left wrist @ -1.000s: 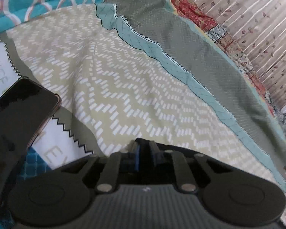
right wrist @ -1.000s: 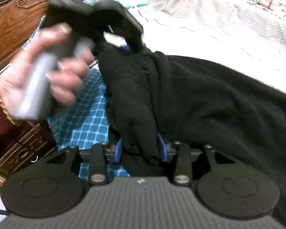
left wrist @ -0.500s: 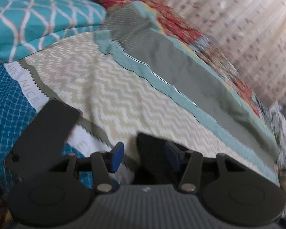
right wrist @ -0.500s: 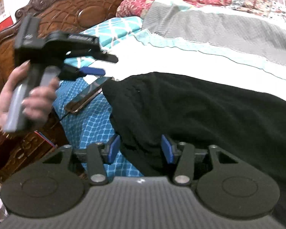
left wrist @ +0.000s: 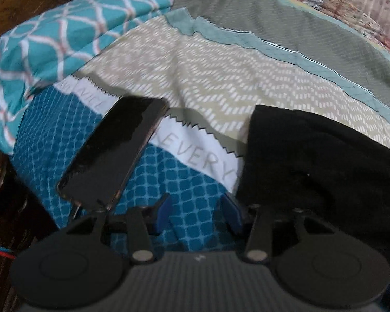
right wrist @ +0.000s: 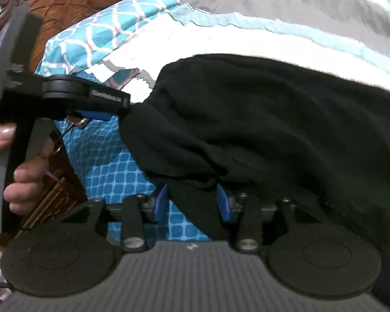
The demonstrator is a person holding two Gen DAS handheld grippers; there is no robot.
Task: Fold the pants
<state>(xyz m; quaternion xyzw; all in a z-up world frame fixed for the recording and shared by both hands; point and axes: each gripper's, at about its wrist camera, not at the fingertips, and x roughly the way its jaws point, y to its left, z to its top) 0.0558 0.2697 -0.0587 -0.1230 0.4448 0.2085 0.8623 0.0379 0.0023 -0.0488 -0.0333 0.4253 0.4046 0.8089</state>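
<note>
The black pants point(right wrist: 260, 119) lie bunched on the bed; in the left wrist view they point(left wrist: 312, 166) fill the right side. My left gripper point(left wrist: 195, 214) is open and empty over the blue checked sheet, its right finger beside the pants' edge. It also shows in the right wrist view point(right wrist: 96, 104), held by a hand at the pants' left edge. My right gripper point(right wrist: 192, 202) is open, with a fold of black cloth lying between its blue pads, not pinched.
A black phone point(left wrist: 117, 150) lies on the sheet left of the pants. A teal patterned pillow point(left wrist: 59, 36) and a carved wooden headboard point(right wrist: 65, 2) are at the back left. The bed's edge drops off at the left.
Both grippers have let go of the pants and opened. The left one has pulled back and lowered to the pants' left edge. The pants now lie on the bed.
</note>
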